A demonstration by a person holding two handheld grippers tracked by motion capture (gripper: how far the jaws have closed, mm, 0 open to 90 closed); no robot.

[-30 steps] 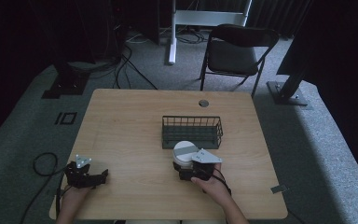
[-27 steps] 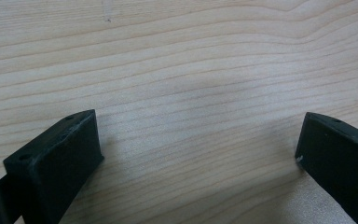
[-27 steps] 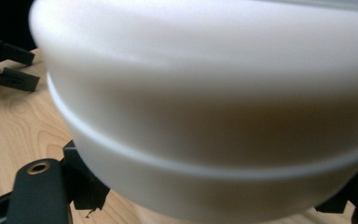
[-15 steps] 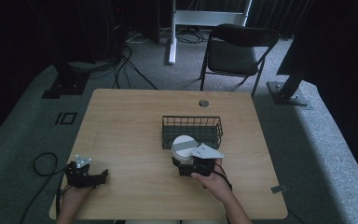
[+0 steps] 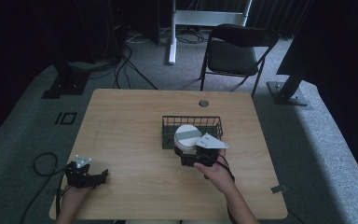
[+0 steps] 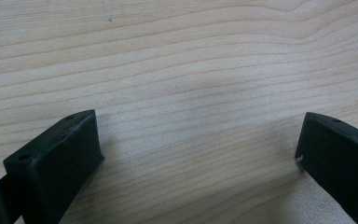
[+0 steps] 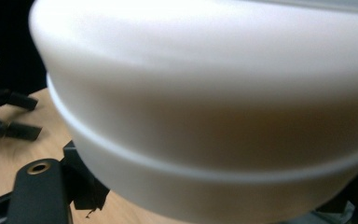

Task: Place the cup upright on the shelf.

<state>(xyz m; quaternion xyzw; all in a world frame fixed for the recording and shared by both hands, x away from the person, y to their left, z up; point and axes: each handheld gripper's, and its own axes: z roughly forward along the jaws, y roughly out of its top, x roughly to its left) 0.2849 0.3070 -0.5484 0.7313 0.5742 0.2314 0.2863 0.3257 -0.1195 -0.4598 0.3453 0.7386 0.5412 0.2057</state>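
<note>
Right gripper (image 5: 192, 151) clamps white container (image 5: 186, 138) at wire basket's (image 5: 168, 126) near edge; left gripper (image 5: 85, 176) gapes, far left.

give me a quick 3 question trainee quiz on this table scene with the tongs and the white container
1. True or false: the left tongs are shut on a cup.
2. Which tongs hold the white container? A) left B) right C) neither
3. Fill in: the white container sits over the near edge of the wire ____.

Key:
1. False. In the left gripper view the jaws stand wide apart over the bare table.
2. B. The right tongs hold it; in the right gripper view its white side sits close between the jaws.
3. basket, the dark wire one near the table's middle.
</note>
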